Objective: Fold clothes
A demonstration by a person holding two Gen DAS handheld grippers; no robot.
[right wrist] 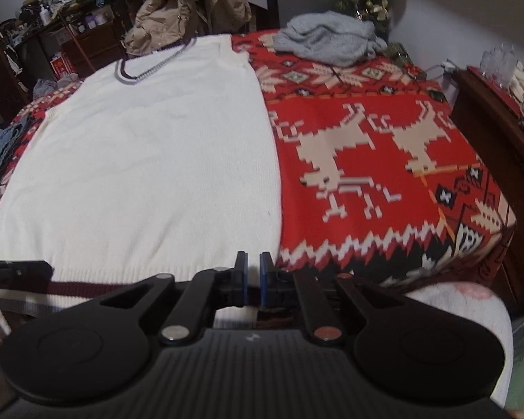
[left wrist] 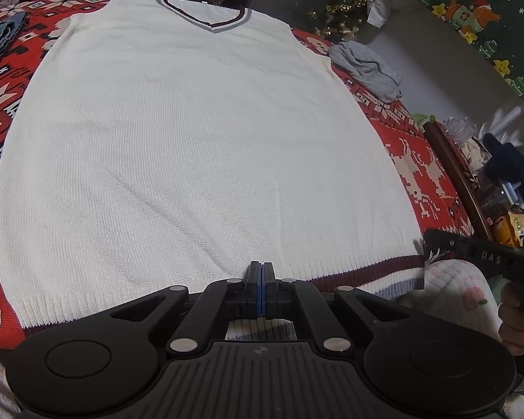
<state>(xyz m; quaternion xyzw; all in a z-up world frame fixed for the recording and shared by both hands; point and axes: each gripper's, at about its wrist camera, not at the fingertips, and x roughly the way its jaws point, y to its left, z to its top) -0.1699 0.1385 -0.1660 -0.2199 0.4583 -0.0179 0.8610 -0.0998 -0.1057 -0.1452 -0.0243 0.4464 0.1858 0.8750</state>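
Because the left hand-held gripper (left wrist: 261, 272) sits at the near hem with its blue-lined jaws pressed together and no knit visibly caught between them, any lift from here could come up empty. The right hand-held gripper (right wrist: 252, 269) has its jaws only a sliver apart at the hem's right corner, and I cannot tell whether they pinch fabric or merely stand over it.

The cream sleeveless knitted V-neck vest (left wrist: 199, 132) lies flat and face up directly ahead of both grippers, its neckline at the far end, spread on the red patterned reindeer blanket (right wrist: 366, 132) that covers the bed.

The knit is loose, soft and stretchy, with fine ribbing at a hem banded in maroon, white and grey. A one-sided grip would probably drag that hem askew and leave a crooked fold. A single layer pinched alone could peel away from the one beneath. The blanket's woolly surface may cling to the vest and rumple under it.

Well beyond the right gripper, a crumpled grey knitted garment (right wrist: 328, 40) rests near the far edge, clear of the fold path.
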